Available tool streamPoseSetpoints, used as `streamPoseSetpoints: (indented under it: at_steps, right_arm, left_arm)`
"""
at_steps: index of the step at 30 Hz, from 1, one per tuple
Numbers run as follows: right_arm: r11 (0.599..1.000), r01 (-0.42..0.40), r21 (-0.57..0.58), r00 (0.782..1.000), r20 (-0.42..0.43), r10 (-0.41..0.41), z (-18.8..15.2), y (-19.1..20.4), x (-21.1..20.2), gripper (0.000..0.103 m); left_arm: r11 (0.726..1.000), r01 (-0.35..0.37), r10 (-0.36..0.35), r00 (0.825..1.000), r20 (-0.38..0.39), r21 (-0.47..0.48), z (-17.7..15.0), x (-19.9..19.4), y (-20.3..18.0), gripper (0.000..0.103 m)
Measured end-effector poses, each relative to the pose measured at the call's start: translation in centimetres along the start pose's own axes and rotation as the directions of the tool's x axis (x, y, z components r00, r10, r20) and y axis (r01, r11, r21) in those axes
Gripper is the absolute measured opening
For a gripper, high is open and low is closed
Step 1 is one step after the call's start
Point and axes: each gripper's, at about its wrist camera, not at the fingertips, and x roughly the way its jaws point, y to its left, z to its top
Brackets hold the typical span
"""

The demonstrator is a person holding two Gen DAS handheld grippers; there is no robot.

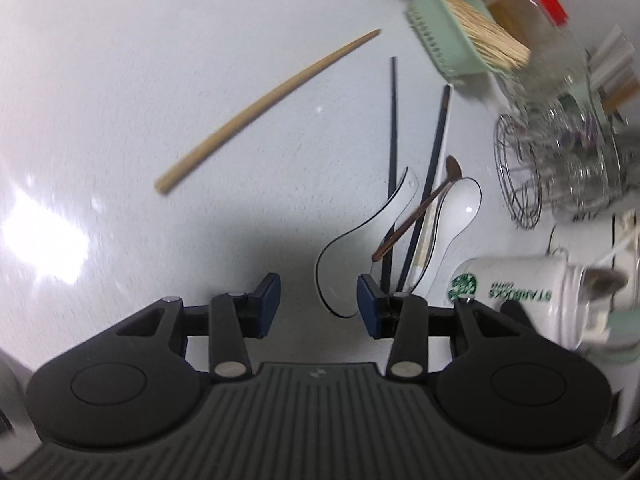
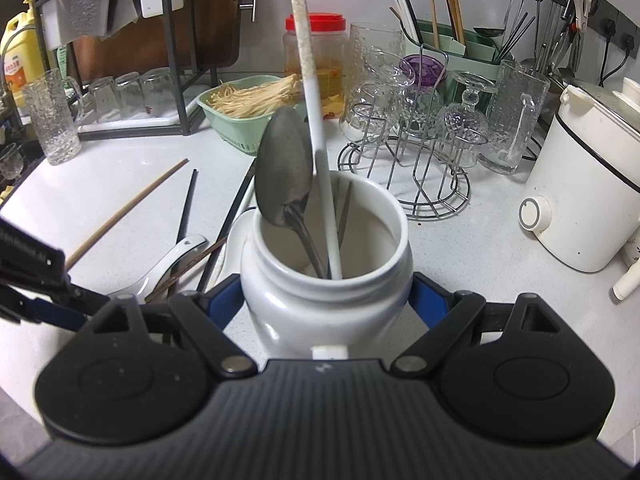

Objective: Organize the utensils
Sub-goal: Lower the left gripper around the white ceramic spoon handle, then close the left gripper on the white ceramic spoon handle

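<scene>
White ceramic jar (image 2: pixel 326 280), already holding a metal spoon (image 2: pixel 285 168) and a white chopstick (image 2: pixel 316 128), is clamped steady by the right gripper (image 2: pixel 326 300), so the left gripper (image 1: pixel 318 304), jaws apart and empty, can collect loose utensils (image 1: pixel 404 216) lying mid-counter (image 1: pixel 120 80) beside it.

home kitchen. white counter (image 2: pixel 460 248) crowded: wire rack (image 2: pixel 404 172) of upturned glasses, red-lidded jar (image 2: pixel 316 56), green basket (image 2: pixel 240 120) of enoki, oil bottle (image 2: pixel 18 60), cutlery caddy (image 2: pixel 456 52), white cooker (image 2: pixel 576 184), wall sockets (image 2: pixel 612 30).

Right hand-held gripper (image 2: pixel 326 300) clamps white jar (image 2: pixel 326 300), spoon (image 2: pixel 285 168) inside
</scene>
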Motion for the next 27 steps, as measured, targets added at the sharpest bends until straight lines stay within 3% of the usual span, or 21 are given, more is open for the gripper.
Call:
streamPoseSetpoints:
  at_steps: [3,7,21,24,27]
  right_arm:
    - [1.000,0.000,0.002,1.000,0.001,0.000,0.0,0.0,0.0,0.090]
    - [1.000,0.002,0.004,1.000,0.001,-0.002,0.0,0.0,0.0,0.090]
    - [1.000,0.008,0.007,1.000,0.005,-0.008,-0.1,0.1,0.0,0.090]
    - [1.000,0.008,0.009,1.000,0.005,-0.008,-0.1,0.1,0.0,0.090]
    - [1.000,0.007,0.007,1.000,0.008,-0.008,-0.1,0.1,-0.1,0.090]
  left_arm:
    - [0.993,0.024,-0.027,0.999,-0.024,-0.112,0.2,0.2,0.6,0.047]
    - [0.986,0.010,-0.014,1.000,-0.024,-0.168,0.4,0.4,0.7,0.037]
    - [0.979,-0.044,0.035,0.998,-0.051,-0.200,0.5,1.2,-0.7,0.032]
    - [0.983,-0.083,0.078,0.996,-0.039,-0.164,0.4,1.3,-1.2,0.016]
    - [0.984,-0.103,0.099,0.994,-0.036,-0.145,0.5,1.3,-1.5,0.013]
